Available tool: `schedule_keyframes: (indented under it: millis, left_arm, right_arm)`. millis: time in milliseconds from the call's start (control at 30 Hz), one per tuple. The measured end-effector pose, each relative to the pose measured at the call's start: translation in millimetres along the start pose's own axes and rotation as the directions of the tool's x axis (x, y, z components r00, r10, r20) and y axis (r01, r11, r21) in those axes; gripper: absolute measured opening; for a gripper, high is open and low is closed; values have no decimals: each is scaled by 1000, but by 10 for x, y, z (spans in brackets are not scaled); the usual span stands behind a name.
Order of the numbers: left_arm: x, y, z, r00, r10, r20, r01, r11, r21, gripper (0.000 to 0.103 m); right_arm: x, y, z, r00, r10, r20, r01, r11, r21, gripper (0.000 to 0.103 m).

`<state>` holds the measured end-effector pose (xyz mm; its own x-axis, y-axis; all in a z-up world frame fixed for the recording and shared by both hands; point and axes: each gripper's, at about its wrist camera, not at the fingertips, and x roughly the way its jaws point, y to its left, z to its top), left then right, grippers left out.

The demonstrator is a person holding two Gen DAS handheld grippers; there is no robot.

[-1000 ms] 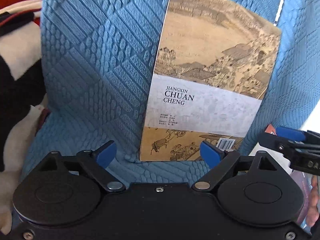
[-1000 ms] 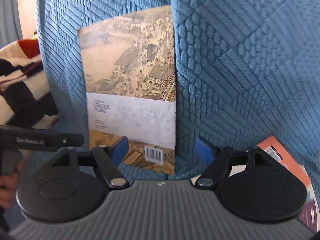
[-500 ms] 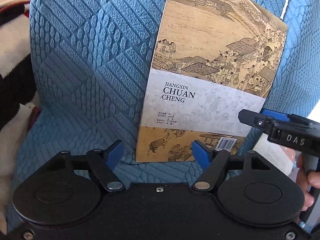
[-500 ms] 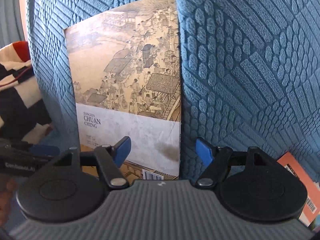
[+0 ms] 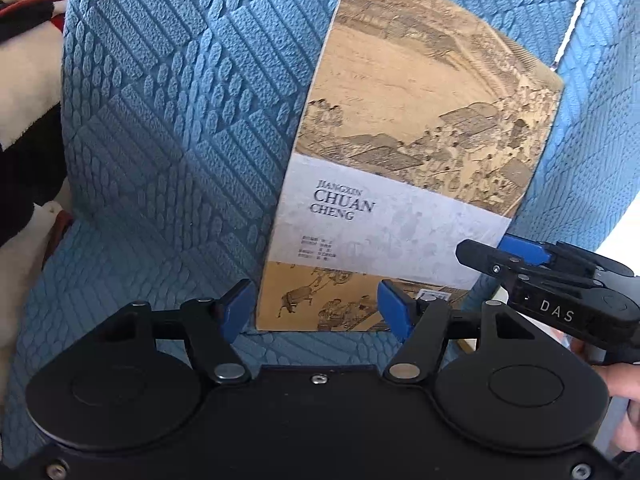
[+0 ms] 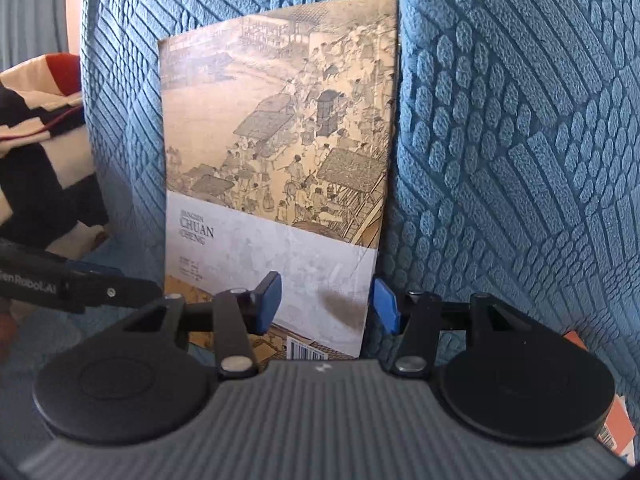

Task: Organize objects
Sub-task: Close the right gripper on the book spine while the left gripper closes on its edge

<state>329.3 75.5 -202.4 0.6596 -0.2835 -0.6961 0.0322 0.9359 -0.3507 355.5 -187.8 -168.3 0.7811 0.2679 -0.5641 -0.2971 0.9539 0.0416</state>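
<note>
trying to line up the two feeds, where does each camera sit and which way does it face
Left wrist: sits on the left hand-held gripper, looking forward and down at the tan paperback with an old painted street scene leaning on the blue quilted cushion; its blue pads, the right hand-held gripper and fingers show.
Right wrist: on the right hand-held gripper, facing the paperback's right edge; the left hand-held gripper enters at left.
Shared: paperback, cushion, striped blanket.

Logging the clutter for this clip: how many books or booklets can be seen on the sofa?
2. The Chuan Cheng book stands upright against the blue sofa back, at the gap between cushions. An orange booklet lies at lower right, mostly hidden behind the right gripper; more may be hidden.
</note>
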Motion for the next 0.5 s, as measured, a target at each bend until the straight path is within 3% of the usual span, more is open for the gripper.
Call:
schedule_keyframes:
  millis: [233, 500]
  left_arm:
    - [-58, -19, 20, 999, -33, 27, 33, 999, -8, 68]
    - [-126, 94, 104, 994, -86, 69, 92, 991, -96, 70]
  right_arm:
    - [-129, 58, 174, 991, 80, 106, -79, 997, -14, 54]
    - [-263, 110, 281, 960, 217, 175, -204, 975, -93, 54]
